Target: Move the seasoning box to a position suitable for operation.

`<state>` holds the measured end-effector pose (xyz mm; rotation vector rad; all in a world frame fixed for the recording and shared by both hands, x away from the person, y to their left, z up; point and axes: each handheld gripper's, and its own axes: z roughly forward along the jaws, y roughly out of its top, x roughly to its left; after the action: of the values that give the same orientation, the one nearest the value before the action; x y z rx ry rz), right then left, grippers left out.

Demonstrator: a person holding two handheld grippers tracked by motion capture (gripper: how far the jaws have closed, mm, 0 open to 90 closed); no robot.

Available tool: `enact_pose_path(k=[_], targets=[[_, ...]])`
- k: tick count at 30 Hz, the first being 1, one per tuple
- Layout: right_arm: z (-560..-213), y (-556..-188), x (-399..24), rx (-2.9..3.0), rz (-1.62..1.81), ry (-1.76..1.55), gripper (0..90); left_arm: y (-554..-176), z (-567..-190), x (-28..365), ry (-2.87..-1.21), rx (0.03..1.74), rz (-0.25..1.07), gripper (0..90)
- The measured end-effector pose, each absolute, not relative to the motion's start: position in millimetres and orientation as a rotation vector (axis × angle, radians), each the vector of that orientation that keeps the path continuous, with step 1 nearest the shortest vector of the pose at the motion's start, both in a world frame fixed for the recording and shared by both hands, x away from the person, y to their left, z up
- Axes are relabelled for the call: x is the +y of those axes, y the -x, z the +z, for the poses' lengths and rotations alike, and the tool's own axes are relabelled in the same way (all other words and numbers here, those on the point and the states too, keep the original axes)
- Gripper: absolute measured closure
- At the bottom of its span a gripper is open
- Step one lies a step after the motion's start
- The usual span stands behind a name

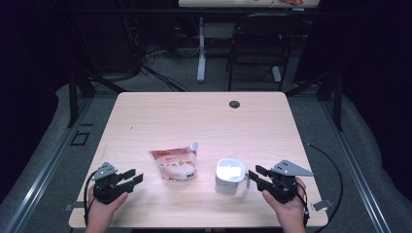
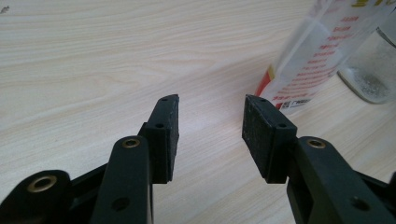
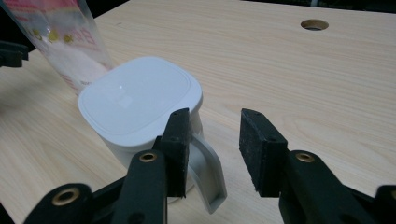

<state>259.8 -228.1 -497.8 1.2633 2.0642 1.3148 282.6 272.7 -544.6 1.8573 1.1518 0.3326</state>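
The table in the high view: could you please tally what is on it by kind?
Spouted pouch: 1
White lidded container with handle: 1
Hand-held gripper: 2, left hand-held gripper and right hand-held gripper, both open
Total: 4

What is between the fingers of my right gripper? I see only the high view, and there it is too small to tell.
Observer: The curved white handle of the white plastic jug with the square lid lies between the fingers of the right gripper. They do not squeeze it.
Operator: And the left gripper?
Observer: The left gripper is open over the bare light wooden table, with nothing between its fingers.
Operator: Where is the pouch from there?
Observer: The clear plastic pouch with red print stands ahead of it, off to one side, apart from the fingers.
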Motion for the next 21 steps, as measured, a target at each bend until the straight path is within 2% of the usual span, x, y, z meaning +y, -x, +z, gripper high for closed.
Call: enact_pose_path(k=[4, 8, 14, 21], targets=[[-487.8, -262.7, -224.4, 2.052, 1.366, -1.285, 63.0, -283.2, -544.2, 273.3, -1.856, 1.153, 0.33, 56.5], [-480.1, -266.6, -219.0, 2.073, 1.293, -1.223, 71.0, -283.0, -543.7, 273.6, -1.868, 1.143, 0.329, 59.6], [-478.1, -270.3, -214.1, 2.103, 1.303, -1.202, 82.1, -282.8, -545.5, 272.7, -1.849, 1.149, 0.323, 59.2], [-481.2, -269.9, -208.7, 2.141, 1.269, -1.175, 86.5, -283.3, -547.2, 272.7, -1.852, 1.142, 0.31, 59.3]])
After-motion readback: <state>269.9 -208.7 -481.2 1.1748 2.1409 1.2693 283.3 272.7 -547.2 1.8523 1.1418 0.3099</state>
